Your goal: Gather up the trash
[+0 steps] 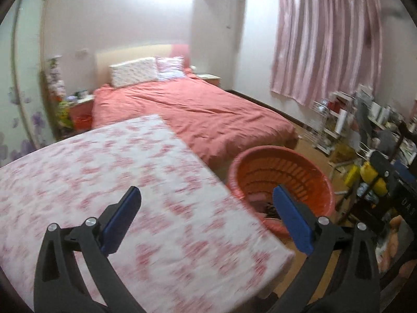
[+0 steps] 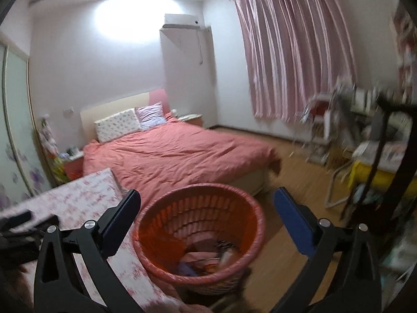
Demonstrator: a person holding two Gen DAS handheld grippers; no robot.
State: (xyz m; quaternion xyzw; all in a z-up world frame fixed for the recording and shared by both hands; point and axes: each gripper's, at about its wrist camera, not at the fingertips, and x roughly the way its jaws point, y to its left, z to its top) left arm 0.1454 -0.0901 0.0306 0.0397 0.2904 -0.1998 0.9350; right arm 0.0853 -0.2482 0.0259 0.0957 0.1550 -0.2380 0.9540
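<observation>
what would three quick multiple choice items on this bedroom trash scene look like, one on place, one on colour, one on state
1. Where does the basket stand?
A. on the bed
B. on the floor beside the floral-covered table
C. under the curtain

2. What colour is the bed cover?
A. salmon pink
B. navy
C. green

3. How does the right gripper stand?
A. shut on a bottle
B. shut on nothing
C. open, holding nothing

Answers:
1 B: the red basket sits on the wood floor, at the edge of the table.
2 A: the cover is salmon pink across the whole bed.
3 C: the jaws are spread wide above the basket with nothing between them.
</observation>
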